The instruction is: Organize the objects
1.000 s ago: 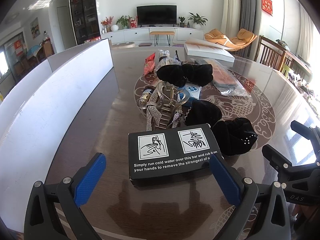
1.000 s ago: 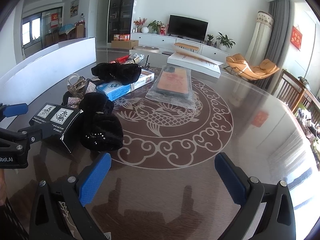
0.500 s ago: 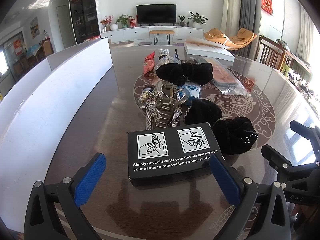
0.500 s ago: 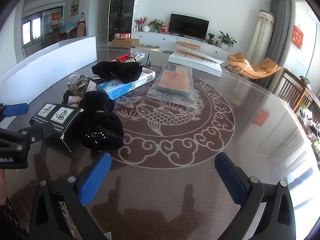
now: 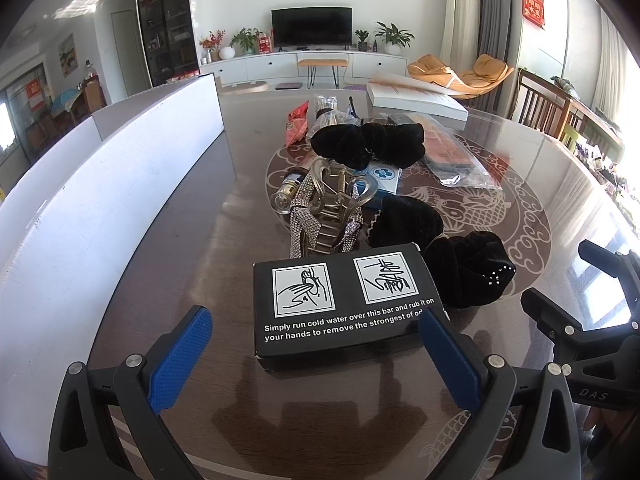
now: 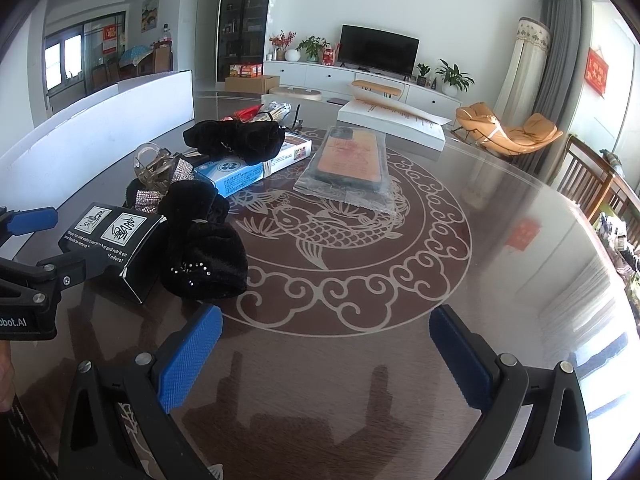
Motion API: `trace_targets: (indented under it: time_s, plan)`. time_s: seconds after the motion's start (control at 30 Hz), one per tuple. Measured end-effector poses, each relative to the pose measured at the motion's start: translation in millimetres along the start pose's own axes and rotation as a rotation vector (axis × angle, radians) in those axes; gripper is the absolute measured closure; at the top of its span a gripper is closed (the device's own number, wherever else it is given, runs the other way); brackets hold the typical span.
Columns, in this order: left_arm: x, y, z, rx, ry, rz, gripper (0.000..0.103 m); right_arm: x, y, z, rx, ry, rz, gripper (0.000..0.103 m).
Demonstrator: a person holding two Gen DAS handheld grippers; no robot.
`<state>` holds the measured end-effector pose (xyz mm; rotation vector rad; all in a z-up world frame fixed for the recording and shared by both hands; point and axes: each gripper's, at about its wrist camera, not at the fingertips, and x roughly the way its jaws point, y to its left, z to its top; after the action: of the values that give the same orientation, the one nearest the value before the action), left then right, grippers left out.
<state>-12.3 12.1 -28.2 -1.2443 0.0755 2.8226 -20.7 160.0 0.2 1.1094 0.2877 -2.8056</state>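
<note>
A black printed box (image 5: 344, 304) lies on the glossy brown table (image 5: 192, 264), just ahead of my open left gripper (image 5: 316, 354), between its blue pads without touching them. It also shows in the right wrist view (image 6: 110, 250). Behind it lie a clear claw hair clip with rhinestone straps (image 5: 328, 210), black velvet scrunchies (image 5: 466, 274), a black velvet bow (image 5: 368, 144) on a blue-white box (image 6: 256, 162), and a bagged phone case (image 6: 350, 164). My right gripper (image 6: 324, 358) is open and empty over bare table.
A long white board (image 5: 100, 200) stands along the table's left side. A flat white box (image 5: 416, 98) lies at the far end, with red and clear packets (image 5: 298, 122) near it. Wooden chairs (image 6: 592, 188) stand at the right.
Both grippers have moved slightly forward towards the objects. Nothing was grasped or shifted.
</note>
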Motion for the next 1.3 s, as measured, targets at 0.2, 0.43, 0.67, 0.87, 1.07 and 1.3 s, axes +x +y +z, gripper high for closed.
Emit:
trace_targets:
  time_s: [0.2,0.43,0.67,0.87,1.07,1.3]
  plan:
    - [1.4,-1.0,0.4,0.004,0.007,-0.001,0.000,1.1,0.1,-0.4,0.001,0.003,0.001,0.000]
    - [0.4,-1.0,0.6,0.007,0.013,-0.001,0.000,1.8,0.2,-0.4,0.002,0.005,0.001,0.000]
    - [0.1,-1.4,0.0,0.007,0.013,-0.002,0.000,1.8,0.1,-0.4,0.002,0.006,0.001,0.000]
    - [0.2,-1.1,0.7,0.007,0.013,-0.001,0.000,1.7,0.2,-0.5,0.003,0.006,0.002,0.000]
    - [-0.1,-1.3,0.3,0.007,0.013,-0.001,0.000,1.4,-0.4,-0.3,0.003,0.007,0.002,0.000]
    - [0.0,-0.9,1.1,0.007,0.014,-0.001,0.000,2.9,0.0,-1.8,0.008,0.011,0.006,0.000]
